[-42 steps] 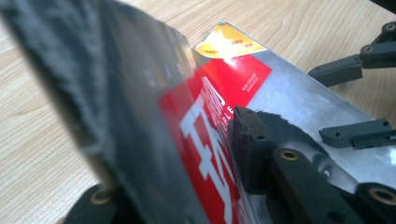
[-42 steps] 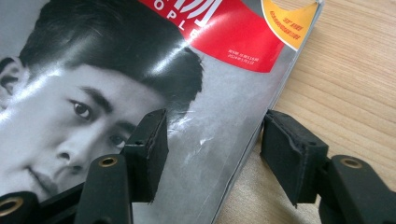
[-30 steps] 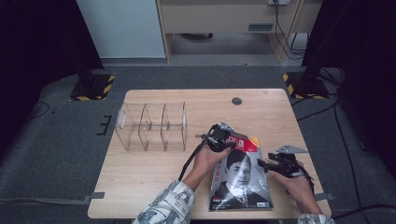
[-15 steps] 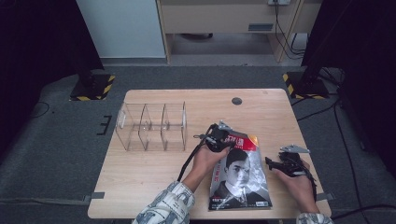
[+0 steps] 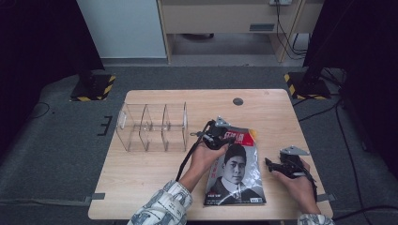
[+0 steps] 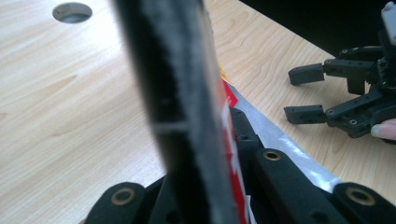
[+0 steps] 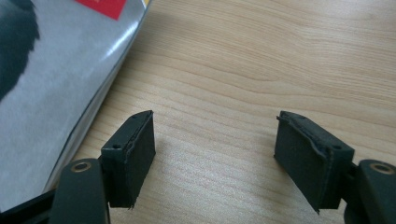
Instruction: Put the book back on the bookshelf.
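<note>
Glossy magazine (image 5: 234, 171) — top edge clamped in the left hand-held gripper (image 5: 217, 136) — lies just beside the right hand-held gripper (image 5: 274, 165), open.

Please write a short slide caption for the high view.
Left gripper clamps the magazine's top edge; right gripper waits open beside it.

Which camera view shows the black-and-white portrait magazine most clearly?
The high view: the black-and-white portrait magazine lies whole on the table, cover visible. The left gripper view gives a red and silver sliver beside the jaw; the right gripper view gives one glossy corner.
</note>
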